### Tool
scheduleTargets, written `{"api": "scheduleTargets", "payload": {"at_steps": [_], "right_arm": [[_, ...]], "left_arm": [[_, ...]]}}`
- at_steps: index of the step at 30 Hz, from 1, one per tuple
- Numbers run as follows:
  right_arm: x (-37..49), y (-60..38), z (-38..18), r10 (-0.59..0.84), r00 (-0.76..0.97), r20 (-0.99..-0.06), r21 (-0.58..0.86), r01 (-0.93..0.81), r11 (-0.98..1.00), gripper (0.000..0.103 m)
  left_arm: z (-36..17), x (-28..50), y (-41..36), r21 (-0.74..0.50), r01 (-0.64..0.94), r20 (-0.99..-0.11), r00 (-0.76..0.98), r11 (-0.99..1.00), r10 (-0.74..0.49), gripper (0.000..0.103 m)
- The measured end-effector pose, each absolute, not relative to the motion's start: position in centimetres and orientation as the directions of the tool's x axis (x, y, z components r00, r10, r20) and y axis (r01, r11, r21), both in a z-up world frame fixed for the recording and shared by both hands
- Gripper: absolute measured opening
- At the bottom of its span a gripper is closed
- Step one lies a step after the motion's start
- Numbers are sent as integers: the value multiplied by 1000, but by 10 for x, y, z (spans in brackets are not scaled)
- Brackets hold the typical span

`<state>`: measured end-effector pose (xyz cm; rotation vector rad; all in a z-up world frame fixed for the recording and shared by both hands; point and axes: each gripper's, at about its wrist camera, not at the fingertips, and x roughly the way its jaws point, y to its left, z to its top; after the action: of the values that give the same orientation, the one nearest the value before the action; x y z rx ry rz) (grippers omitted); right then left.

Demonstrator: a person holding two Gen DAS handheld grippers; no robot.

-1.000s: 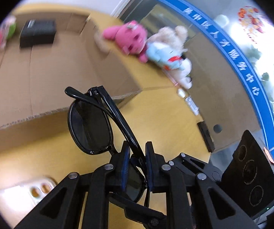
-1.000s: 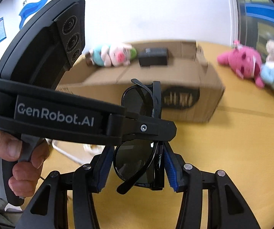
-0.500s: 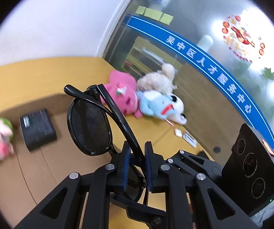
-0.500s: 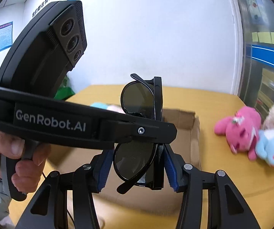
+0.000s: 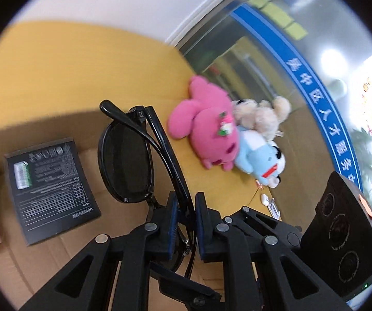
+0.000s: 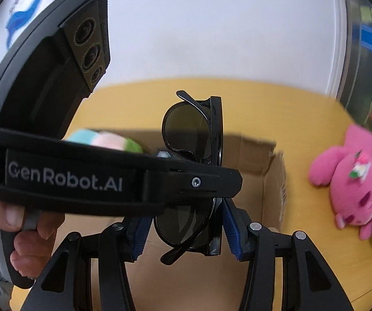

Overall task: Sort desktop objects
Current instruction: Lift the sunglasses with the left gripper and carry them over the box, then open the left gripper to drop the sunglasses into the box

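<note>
One pair of sunglasses (image 5: 134, 153) is pinched by both the left claw (image 5: 186, 215) and right claw (image 6: 183, 230) above one cardboard box (image 6: 271, 181); three plush toys (image 5: 206, 134) lie by the bench's (image 5: 56, 64) far edge.

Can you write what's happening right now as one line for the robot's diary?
left tongs: shut on sunglasses | right tongs: around sunglasses | over cardboard box

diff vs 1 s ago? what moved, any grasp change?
Both grippers carried the folded sunglasses from outside the cardboard box to above its inside, over the black package. No grasp change: left gripper and right gripper stay shut on them. Pink plush unmoved.
</note>
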<state>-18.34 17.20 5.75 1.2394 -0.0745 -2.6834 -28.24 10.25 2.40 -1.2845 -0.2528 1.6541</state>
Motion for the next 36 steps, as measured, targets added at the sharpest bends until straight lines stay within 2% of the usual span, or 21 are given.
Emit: {"api": "scheduleTargets", "payload": {"at_steps": [8, 14, 16, 18, 19, 20, 21, 22, 23, 29, 34, 36], "right_arm": [[-220, 189, -12, -158, -480, -863, 154, 49, -987, 49], [-229, 191, -31, -130, -438, -890, 138, 15, -990, 50], [-230, 191, -32, -141, -441, -886, 153, 8, -988, 50], [-229, 189, -32, -144, -442, -886, 152, 18, -988, 54], [-227, 188, -32, -147, -441, -886, 152, 23, -988, 61], [-225, 185, -31, -142, -443, -885, 145, 29, -989, 63], [-221, 183, -28, -143, -452, -881, 141, 38, -989, 70], [-218, 181, -25, -135, -464, -875, 130, 45, -991, 81], [-213, 179, -20, -119, -479, -870, 113, 40, -993, 84], [-173, 175, 6, -97, -559, -824, 85, 47, -995, 86], [-120, 175, 32, -100, -641, -761, 80, 61, -995, 94], [-93, 172, 42, -128, -664, -736, 96, 85, -992, 96]], "left_arm": [[-44, -297, 133, -688, -500, -667, 150, -526, 730, 12], [-55, -302, 134, -695, -463, -675, 157, -550, 721, 13], [-53, -302, 129, -681, -456, -691, 141, -573, 709, 20], [-46, -300, 123, -661, -459, -707, 113, -594, 698, 28], [-43, -299, 120, -654, -463, -710, 103, -598, 697, 32], [-37, -296, 115, -647, -471, -712, 91, -600, 696, 32], [-31, -293, 112, -643, -480, -711, 83, -597, 698, 32], [-22, -288, 106, -637, -495, -706, 69, -591, 704, 32], [-16, -284, 102, -631, -506, -705, 57, -588, 707, 32], [47, -234, 55, -550, -595, -683, -84, -587, 725, 33], [92, -174, 1, -426, -660, -648, -254, -619, 718, 55], [105, -149, -21, -374, -665, -638, -322, -647, 699, 58]]}}
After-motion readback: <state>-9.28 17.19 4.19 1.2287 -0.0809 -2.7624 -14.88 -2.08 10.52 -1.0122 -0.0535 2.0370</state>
